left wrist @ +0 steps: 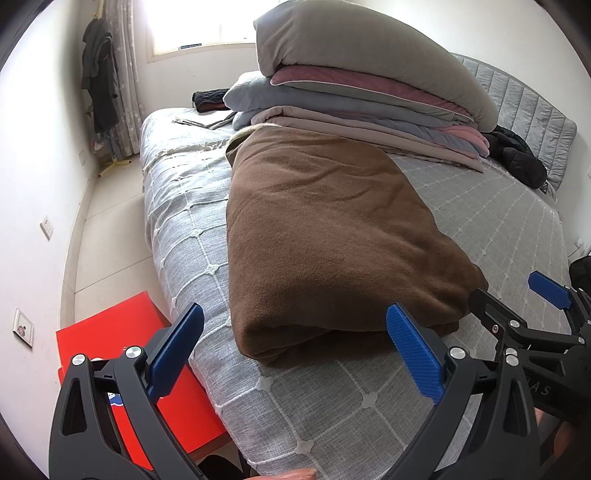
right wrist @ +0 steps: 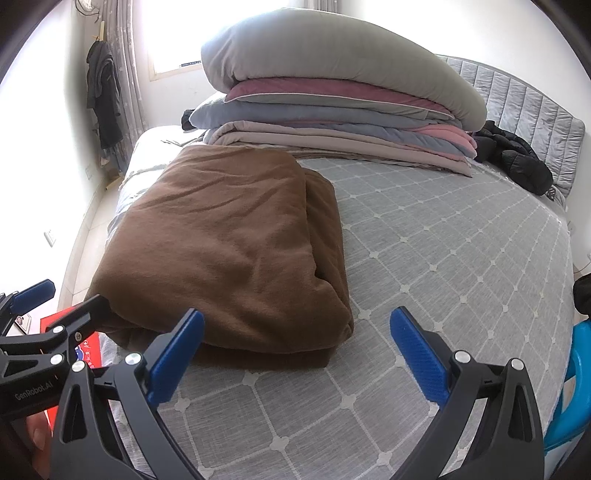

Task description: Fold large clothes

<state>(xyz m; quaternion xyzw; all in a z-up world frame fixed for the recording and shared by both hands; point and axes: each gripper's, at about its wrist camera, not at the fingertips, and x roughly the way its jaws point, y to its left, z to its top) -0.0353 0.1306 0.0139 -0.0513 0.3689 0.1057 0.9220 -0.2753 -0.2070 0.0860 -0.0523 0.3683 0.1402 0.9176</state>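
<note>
Brown folded blanket (right wrist: 229, 251) on grey bed (right wrist: 443, 258), both claws spread empty, "GenRobot.AI" on left claw (right wrist: 66, 299).

The left gripper (right wrist: 48, 306) body reads "GenRobot.AI"; print on the red box (right wrist: 86, 345) is illegible.

a bed (right wrist: 443, 240) with a grey checked cover fills the room, its padded grey headboard (right wrist: 517, 99) at the far right. white walls (left wrist: 33, 177) and a pale floor (left wrist: 107, 229) flank it. a bright window (left wrist: 192, 26) glares behind a patterned curtain (left wrist: 125, 74); dark clothes (left wrist: 98, 74) hang beside it.
</note>
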